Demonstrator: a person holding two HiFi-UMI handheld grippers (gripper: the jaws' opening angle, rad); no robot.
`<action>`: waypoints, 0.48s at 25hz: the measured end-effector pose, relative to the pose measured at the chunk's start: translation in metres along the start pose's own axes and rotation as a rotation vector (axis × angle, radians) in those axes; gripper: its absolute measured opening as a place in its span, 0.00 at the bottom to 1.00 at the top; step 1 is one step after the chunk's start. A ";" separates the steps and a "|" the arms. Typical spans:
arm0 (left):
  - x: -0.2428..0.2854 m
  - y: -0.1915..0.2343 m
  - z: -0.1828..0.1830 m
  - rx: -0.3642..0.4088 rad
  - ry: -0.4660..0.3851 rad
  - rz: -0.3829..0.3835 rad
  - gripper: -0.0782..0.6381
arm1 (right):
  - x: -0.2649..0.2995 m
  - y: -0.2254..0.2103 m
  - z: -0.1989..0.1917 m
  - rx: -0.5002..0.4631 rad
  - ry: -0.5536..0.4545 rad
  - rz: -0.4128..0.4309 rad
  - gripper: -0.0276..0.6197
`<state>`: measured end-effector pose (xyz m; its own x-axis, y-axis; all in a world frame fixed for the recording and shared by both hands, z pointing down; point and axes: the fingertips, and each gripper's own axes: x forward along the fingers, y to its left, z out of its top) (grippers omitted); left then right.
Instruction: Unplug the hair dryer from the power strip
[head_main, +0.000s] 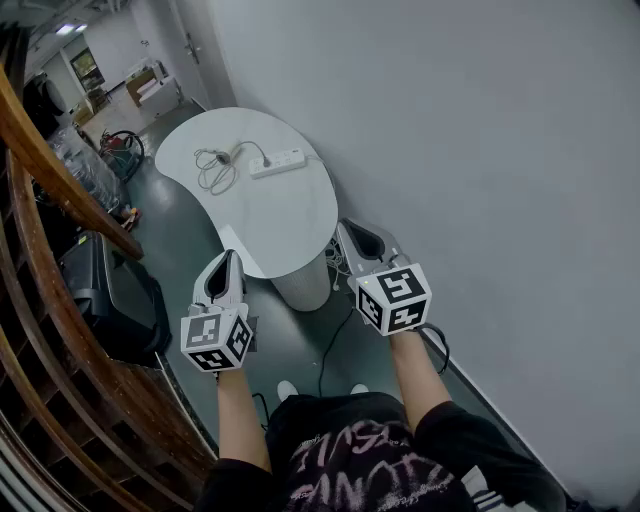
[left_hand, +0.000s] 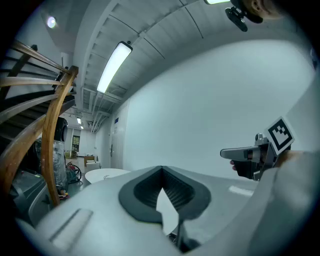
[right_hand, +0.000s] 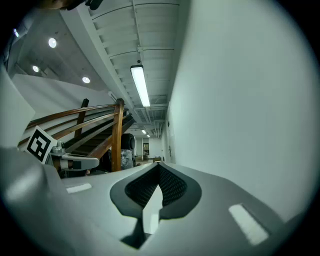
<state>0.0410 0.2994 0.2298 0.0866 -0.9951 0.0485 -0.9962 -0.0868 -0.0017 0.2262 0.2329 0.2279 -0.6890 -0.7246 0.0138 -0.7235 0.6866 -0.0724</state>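
Although well apart from both claws, lies far ahead as a white power strip on the far part of a white curved table, near the grey wall on the right. Just left of it, a loose coil of pale cord with a small dark piece at its top, too small to name or to tell whether plugged in. Under the table's near end, a white round pedestal; on the dark floor near it, a black cable. Along the left, a wooden handrail and a black case. Nearer, held level side by side: left gripper and right gripper, each behind marker cubes printed with black-and-white squares. Both pairs of jaws pressed together at the tips, nothing between, touching nothing.
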 end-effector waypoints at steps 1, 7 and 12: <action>0.000 0.004 -0.001 -0.002 0.001 -0.002 0.11 | 0.002 0.003 -0.001 0.002 0.001 -0.003 0.06; 0.006 0.026 -0.004 -0.009 0.009 -0.015 0.11 | 0.020 0.016 -0.005 0.001 0.013 -0.013 0.06; 0.017 0.045 -0.009 -0.014 0.016 -0.030 0.11 | 0.039 0.020 -0.009 0.006 0.014 -0.033 0.06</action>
<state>-0.0020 0.2786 0.2397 0.1169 -0.9911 0.0643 -0.9931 -0.1162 0.0144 0.1847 0.2189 0.2360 -0.6654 -0.7459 0.0301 -0.7456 0.6619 -0.0775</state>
